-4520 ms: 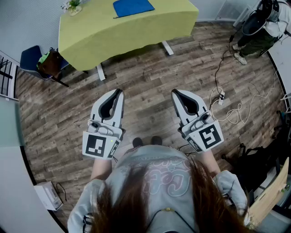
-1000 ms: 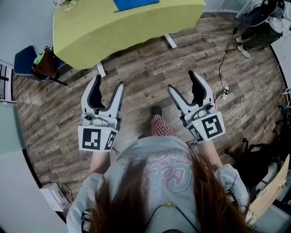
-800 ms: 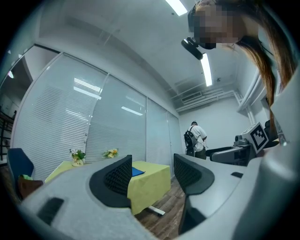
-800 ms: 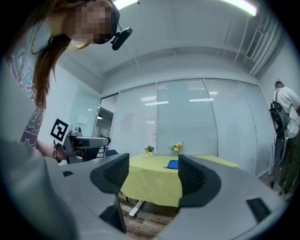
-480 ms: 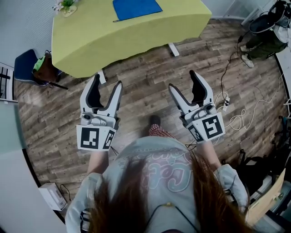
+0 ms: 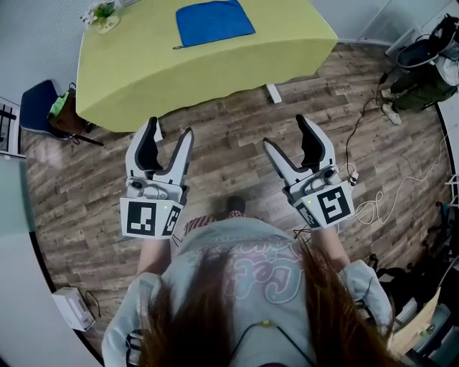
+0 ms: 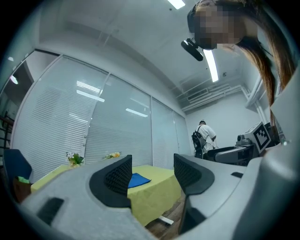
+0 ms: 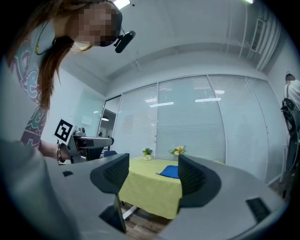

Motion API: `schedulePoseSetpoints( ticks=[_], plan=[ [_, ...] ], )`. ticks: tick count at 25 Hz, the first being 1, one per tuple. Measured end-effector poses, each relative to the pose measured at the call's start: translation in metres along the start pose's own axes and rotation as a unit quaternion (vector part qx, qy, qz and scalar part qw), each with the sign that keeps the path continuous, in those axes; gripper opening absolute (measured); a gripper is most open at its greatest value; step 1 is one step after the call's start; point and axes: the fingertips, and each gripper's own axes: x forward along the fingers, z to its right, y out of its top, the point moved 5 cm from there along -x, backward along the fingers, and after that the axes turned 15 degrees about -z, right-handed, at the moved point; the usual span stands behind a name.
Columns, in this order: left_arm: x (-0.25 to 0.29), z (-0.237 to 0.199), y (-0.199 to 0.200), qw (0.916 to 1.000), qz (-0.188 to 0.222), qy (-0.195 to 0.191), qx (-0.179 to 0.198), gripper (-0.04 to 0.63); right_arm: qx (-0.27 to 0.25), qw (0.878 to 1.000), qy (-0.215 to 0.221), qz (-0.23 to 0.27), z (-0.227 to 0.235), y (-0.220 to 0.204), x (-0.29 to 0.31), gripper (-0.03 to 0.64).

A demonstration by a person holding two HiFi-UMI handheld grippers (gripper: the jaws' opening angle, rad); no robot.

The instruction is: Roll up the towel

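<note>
Head view: left claw (image 6: 170, 129) is at 9 o'clock of frame centre and right claw (image 6: 285, 131) at 3 o'clock. Both are held over the wood floor (image 6: 229, 125), well apart from each other, tips toward 12 o'clock.

Left claw: jaws apart, empty. Right claw: jaws apart, empty. Each gripper view shows only the room in the gap between the pads.

Blue towel (image 6: 214, 21) lies flat and unrolled on the yellow-green worktop (image 6: 215, 68) at 12 o'clock, well apart from both claws.

A flower pot (image 6: 105, 16) stands on the worktop at 9 o'clock of the towel. A blue chair (image 6: 34, 100) is at 10 o'clock of the frame. A white cable (image 6: 373, 204) lies on the floor at 3 o'clock. A second person (image 6: 419, 68) stands at 2 o'clock, only partly in view.
</note>
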Motion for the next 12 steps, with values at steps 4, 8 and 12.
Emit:
schedulePoseSetpoints(
  ticks=[4,8,12],
  plan=[
    [0.010,-0.001,-0.002,0.9999,-0.005,0.008,-0.006,0.252,0.000,1.000,0.009,-0.002,0.012,-0.003,0.010,0.313],
    [0.012,-0.005,-0.006,0.9998,-0.015,0.009,-0.002,0.250,0.005,1.000,0.013,0.003,0.014,-0.003,0.017,0.313],
    [0.019,-0.006,-0.007,0.9998,-0.017,0.004,-0.004,0.252,0.012,1.000,0.017,-0.001,0.017,-0.005,0.020,0.313]
  ],
)
